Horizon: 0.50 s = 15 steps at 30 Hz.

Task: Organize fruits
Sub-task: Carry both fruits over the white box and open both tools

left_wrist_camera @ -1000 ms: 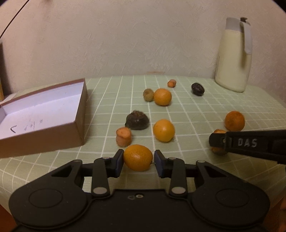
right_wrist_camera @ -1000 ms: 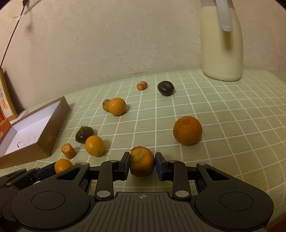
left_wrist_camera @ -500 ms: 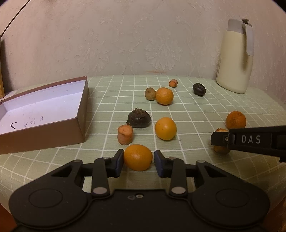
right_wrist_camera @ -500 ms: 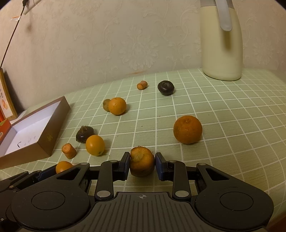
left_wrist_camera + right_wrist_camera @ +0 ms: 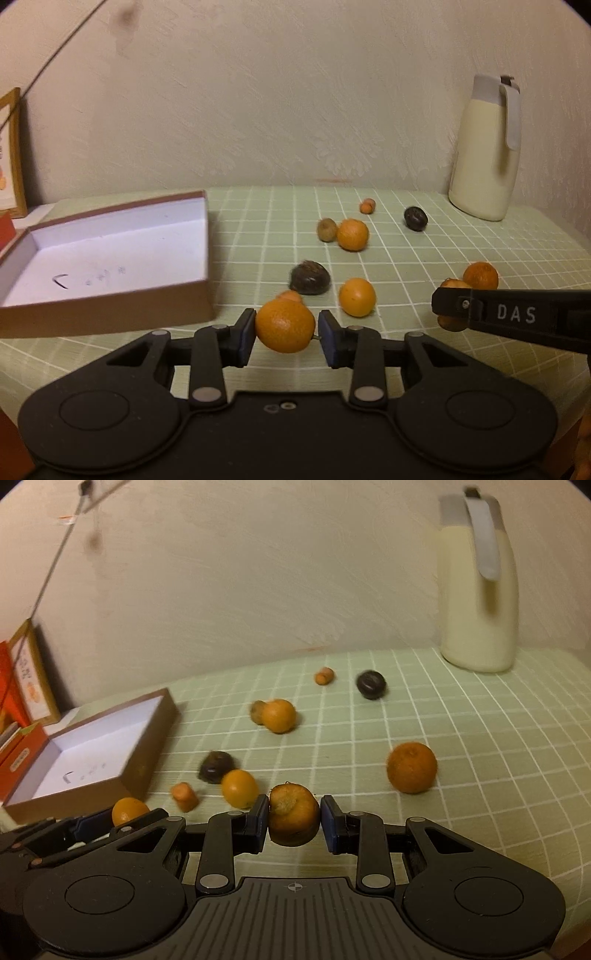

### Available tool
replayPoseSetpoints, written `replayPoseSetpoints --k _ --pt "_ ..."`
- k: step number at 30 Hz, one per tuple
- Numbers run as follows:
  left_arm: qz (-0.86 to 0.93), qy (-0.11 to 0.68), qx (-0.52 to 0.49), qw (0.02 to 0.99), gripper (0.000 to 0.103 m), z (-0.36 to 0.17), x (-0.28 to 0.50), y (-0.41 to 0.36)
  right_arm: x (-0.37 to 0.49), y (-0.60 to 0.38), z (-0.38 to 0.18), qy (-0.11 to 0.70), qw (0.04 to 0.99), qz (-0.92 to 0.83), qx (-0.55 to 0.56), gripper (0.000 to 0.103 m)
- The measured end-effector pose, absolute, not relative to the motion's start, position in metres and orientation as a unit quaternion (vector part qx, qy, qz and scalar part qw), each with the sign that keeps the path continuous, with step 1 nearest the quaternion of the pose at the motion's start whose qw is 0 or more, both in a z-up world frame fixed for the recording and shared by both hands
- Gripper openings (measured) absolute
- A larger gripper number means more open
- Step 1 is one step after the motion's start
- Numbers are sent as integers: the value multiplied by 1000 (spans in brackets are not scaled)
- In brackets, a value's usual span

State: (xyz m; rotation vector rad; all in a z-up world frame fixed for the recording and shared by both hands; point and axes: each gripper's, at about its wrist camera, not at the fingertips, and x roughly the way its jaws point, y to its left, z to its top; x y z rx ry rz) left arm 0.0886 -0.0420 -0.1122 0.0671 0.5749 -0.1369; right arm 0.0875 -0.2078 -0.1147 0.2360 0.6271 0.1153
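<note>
My left gripper (image 5: 285, 331) is shut on a smooth orange fruit (image 5: 285, 325), lifted just off the green checked tablecloth (image 5: 480, 251). My right gripper (image 5: 294, 818) is shut on a rough, flat-topped orange fruit (image 5: 293, 819), also raised. In the left wrist view the right gripper (image 5: 448, 306) reaches in from the right with its fruit. The open brown box (image 5: 103, 254) with a white inside lies to the left. Loose on the cloth lie oranges (image 5: 357, 297) (image 5: 352, 234) (image 5: 412, 767), dark fruits (image 5: 309, 282) (image 5: 415, 218), a greenish-brown fruit (image 5: 327, 229) and carrot pieces (image 5: 183, 796) (image 5: 367, 205).
A cream jug (image 5: 484, 147) with a grey handle stands at the back right by the wall. A framed picture (image 5: 35, 675) and red cartons (image 5: 20, 753) stand left of the box. The table's edge curves away on the right.
Both grippers have risen with their fruits, which now hang above the cloth. The view has shifted so the box shows more of its inside.
</note>
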Motion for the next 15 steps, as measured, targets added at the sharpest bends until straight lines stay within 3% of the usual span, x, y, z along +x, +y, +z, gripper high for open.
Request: replayPoseSetpoints --k 15 --pt "-2 246 16 969 27 -65 67 33 72 -137 -70 255 950 155 94 31"
